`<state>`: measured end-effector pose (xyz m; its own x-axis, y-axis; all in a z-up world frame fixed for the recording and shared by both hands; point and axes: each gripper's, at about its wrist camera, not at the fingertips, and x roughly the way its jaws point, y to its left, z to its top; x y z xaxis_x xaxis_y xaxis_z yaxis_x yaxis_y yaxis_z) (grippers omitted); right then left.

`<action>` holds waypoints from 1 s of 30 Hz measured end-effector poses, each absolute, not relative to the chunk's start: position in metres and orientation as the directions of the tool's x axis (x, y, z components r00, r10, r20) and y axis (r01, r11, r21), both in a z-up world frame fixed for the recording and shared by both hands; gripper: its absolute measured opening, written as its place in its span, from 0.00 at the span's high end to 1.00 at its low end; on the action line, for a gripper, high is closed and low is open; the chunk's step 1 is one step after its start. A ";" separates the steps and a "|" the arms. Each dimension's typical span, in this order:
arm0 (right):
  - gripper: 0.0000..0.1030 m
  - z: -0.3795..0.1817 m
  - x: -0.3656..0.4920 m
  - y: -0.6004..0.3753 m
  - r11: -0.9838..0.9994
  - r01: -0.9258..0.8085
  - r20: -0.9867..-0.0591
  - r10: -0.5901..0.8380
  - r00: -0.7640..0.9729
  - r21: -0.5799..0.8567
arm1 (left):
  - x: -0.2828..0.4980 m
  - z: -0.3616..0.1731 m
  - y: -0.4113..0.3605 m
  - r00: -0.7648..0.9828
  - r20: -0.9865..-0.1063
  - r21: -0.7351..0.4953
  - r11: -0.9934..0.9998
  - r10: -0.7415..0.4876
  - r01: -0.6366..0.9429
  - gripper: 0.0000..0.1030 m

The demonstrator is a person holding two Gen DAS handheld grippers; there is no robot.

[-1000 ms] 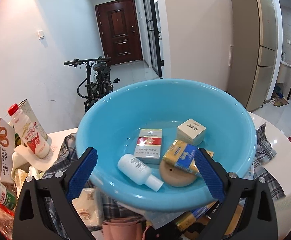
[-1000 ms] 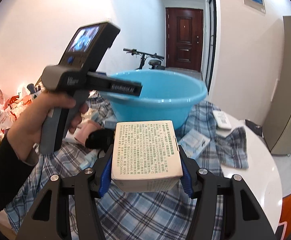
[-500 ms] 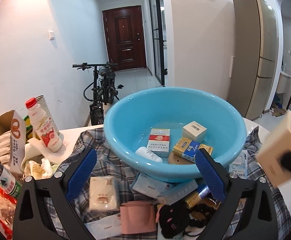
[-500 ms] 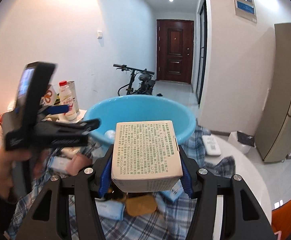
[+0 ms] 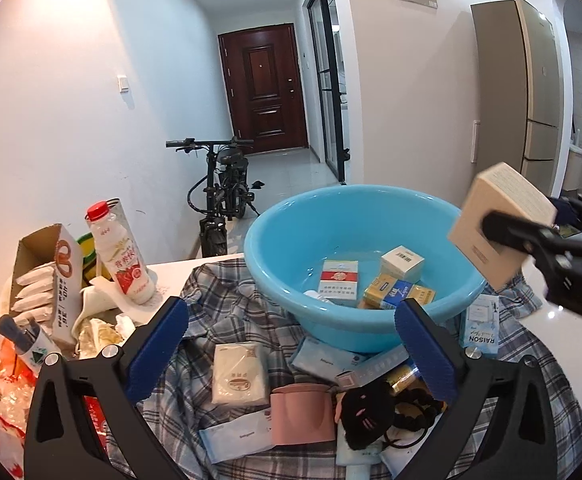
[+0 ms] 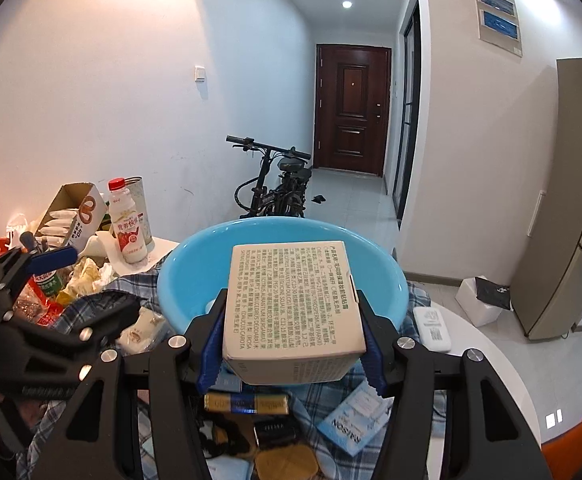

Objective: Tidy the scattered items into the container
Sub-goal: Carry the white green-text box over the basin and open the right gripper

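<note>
A light-blue basin (image 5: 331,208) stands on a plaid cloth (image 5: 219,304). It holds a red-and-white pack (image 5: 339,276), a white box (image 5: 401,260) and a yellow-and-blue pack (image 5: 391,292). My left gripper (image 5: 289,305) hovers short of the basin, its jaws opening with nothing between them. Below it lie a tissue pack (image 5: 237,372), a pink pouch (image 5: 301,412) and a black cat toy (image 5: 365,412). My right gripper (image 6: 291,300) is shut on a beige printed box (image 6: 291,292), held in the air before the basin (image 6: 179,272). In the left wrist view the box (image 5: 499,216) hangs by the basin's right rim.
A red-capped milk bottle (image 5: 121,256), an open carton of sachets (image 5: 47,280) and wrappers crowd the table's left side. A light-blue pack (image 5: 479,328) lies right of the basin, a white remote (image 6: 431,322) further right. A bicycle (image 5: 223,192) stands behind the table.
My left gripper has drawn back from the basin and risen, bringing the loose items into view. My right gripper has lifted the beige box up toward the basin.
</note>
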<state>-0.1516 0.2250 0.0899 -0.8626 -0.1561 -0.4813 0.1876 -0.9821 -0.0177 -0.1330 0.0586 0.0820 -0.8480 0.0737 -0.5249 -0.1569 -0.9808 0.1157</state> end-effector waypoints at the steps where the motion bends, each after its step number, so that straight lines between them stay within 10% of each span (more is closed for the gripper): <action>1: 0.43 0.090 -0.154 0.224 -0.982 0.190 -0.483 -0.160 -0.861 -0.012 | -0.133 0.081 0.058 -0.848 -0.525 0.118 -0.981 0.070 -0.154 0.00; 30: 0.37 0.046 -0.226 0.196 -0.978 0.187 -0.576 -0.103 -0.811 -0.088 | -0.143 0.063 0.043 -0.831 -0.553 0.091 -0.988 0.057 -0.128 0.00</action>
